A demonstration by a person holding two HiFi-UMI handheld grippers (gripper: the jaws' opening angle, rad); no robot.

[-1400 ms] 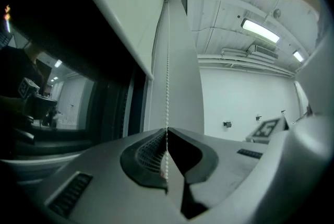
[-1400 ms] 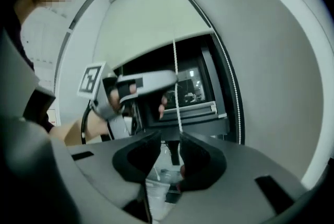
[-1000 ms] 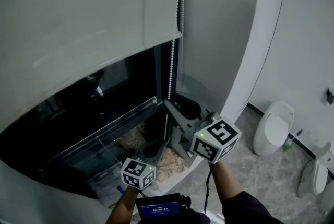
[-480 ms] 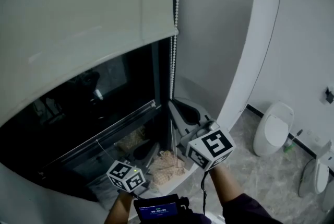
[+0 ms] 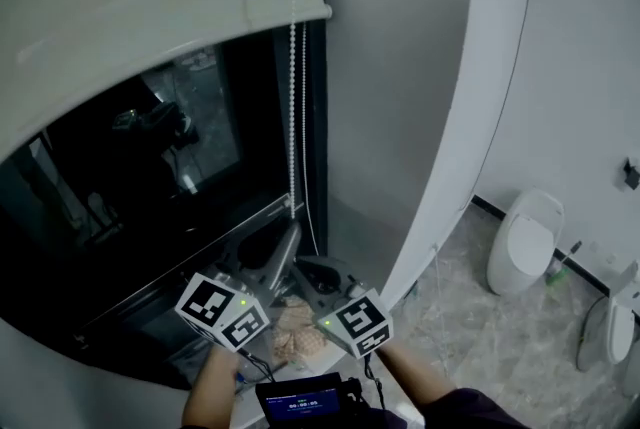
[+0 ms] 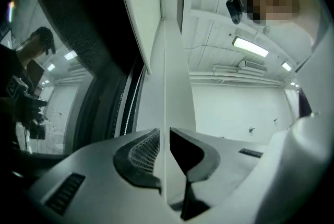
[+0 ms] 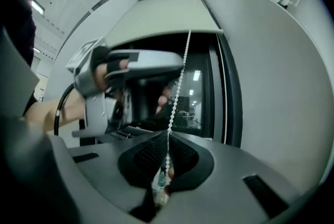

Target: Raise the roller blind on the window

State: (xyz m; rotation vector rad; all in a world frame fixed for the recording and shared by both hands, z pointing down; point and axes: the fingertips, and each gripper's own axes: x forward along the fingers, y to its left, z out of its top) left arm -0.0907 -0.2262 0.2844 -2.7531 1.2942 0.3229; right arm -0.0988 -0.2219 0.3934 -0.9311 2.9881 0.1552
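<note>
Right tool (image 7: 168, 135) is clamped on the chain (image 7: 178, 82), which runs straight up from between its pads. Left tool (image 6: 164, 133) sits just beside it, jaws a narrow slit apart, nothing in them. Both are low, near the dark frame (image 5: 318, 117). A curved wall (image 5: 400, 97) closes the right side. Past it lies open floor (image 5: 480, 317), with a toilet (image 5: 525, 242) well apart. Dark glass (image 5: 150, 187) is bare below the blind (image 5: 150, 7), whose lower edge sits high above the tools.

Two grippers were shown, left gripper (image 5: 284, 245) and right gripper (image 5: 318, 273); one roller blind (image 5: 150, 7); one bead chain (image 5: 292, 117); two urinals (image 5: 525, 242) (image 5: 605, 332).
</note>
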